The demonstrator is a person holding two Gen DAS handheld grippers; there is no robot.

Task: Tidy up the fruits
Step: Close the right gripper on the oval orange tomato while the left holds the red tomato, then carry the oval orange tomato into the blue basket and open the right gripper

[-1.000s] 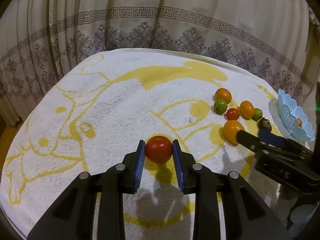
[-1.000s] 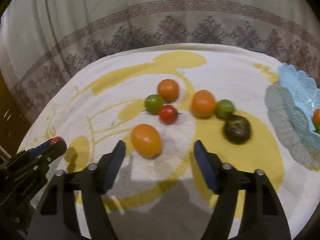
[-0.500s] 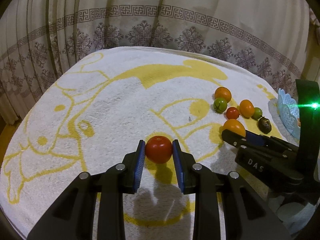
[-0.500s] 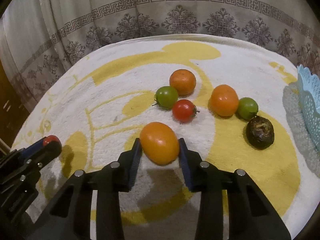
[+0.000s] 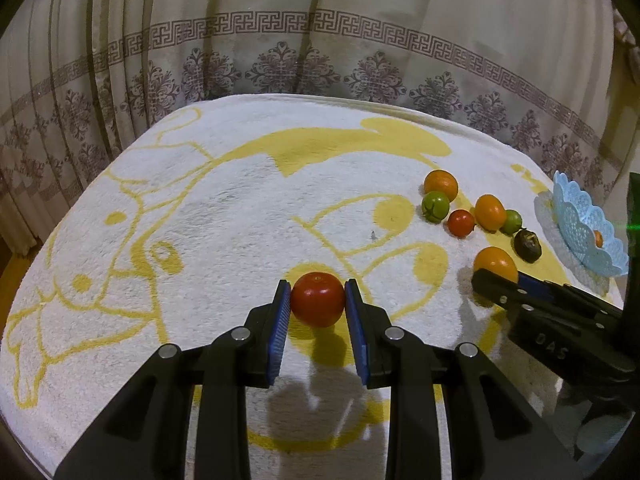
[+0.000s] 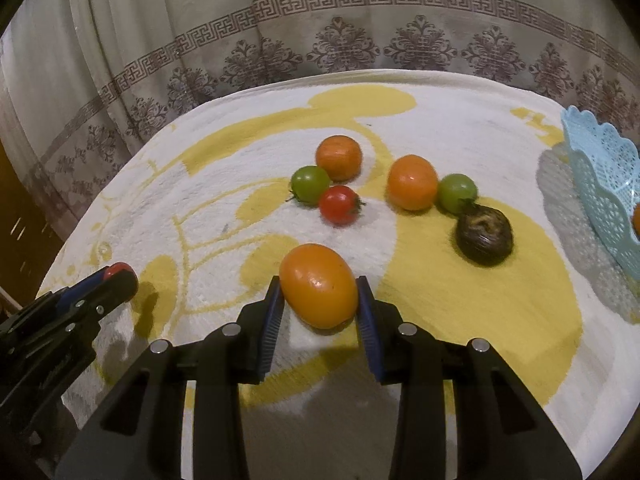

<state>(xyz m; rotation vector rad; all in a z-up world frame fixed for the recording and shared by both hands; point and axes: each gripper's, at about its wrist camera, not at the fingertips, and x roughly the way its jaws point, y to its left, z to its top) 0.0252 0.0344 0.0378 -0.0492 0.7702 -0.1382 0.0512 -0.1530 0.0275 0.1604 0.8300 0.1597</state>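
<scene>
Fruits: a red tomato [image 5: 317, 299] and an orange tomato [image 6: 319, 297] are each sitting between a pair of fingers, while the rest of the fruits are lying in a loose cluster on the yellow-and-white towel [image 5: 224, 216] covering the desk.

What has just changed: the right gripper [image 6: 319, 312] was standing wide open a second ago with the orange tomato ahead of it and off to one side; now its blue pads are pressing on both sides of that fruit. The left gripper [image 5: 317, 312] is showing no change.

Left fingers: they are closed as narrow as they go here, clamping the red tomato low over the towel, well apart from the cluster.

Right fingers: they are drawn in tight around the orange tomato, which is bulging slightly beyond the tips.

Remaining fruits: two orange ones, two green ones, a small red tomato [image 6: 339, 205] and a dark wrinkled fruit [image 6: 484, 235] are lying beyond the right gripper.

Basket: the light blue basket [image 6: 600, 184] is standing at the towel's far right edge, with something orange just showing inside.

Meaning for the task: both hands are now loaded, so the picking step looks finished; carrying the two fruits to wherever they belong, probably the basket, seems to be next.
</scene>
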